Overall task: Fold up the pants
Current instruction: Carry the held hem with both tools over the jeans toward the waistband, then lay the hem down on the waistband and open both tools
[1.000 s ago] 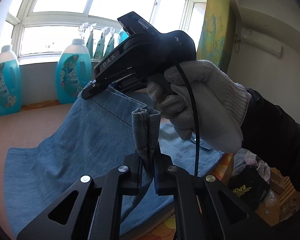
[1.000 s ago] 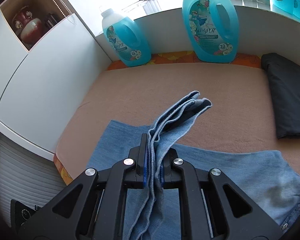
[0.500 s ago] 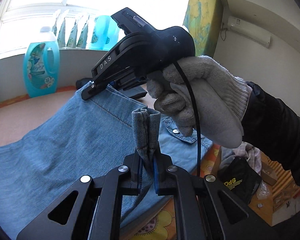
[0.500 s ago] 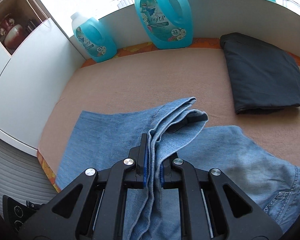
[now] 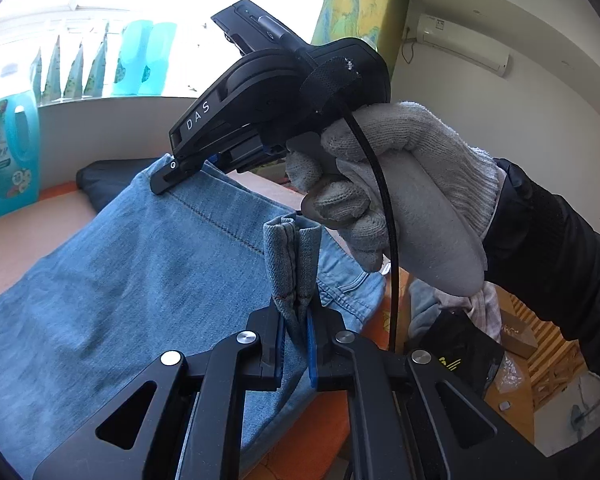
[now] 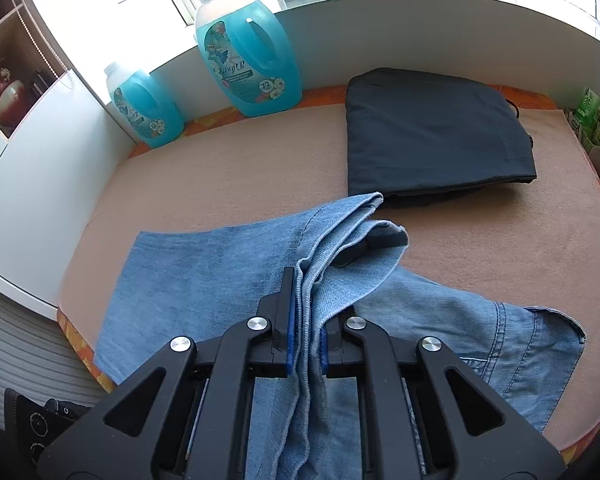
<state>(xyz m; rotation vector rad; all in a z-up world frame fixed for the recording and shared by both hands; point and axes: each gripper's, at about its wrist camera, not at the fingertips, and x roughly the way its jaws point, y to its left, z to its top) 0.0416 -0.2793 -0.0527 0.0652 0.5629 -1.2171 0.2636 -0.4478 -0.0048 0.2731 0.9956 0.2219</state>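
The blue jeans (image 6: 204, 276) lie spread on the beige-covered counter (image 6: 228, 184), their leg ends lifted and carried over the lower layer by 2 tools. The left tool (image 5: 296, 332) is clamped narrowly on a bunched hem; the right tool (image 6: 306, 320), held by a gloved hand (image 5: 400, 196), pinches stacked denim edges. Folded dark pants (image 6: 436, 136) rest just beyond, near 2 blue detergent jugs (image 6: 248, 48).
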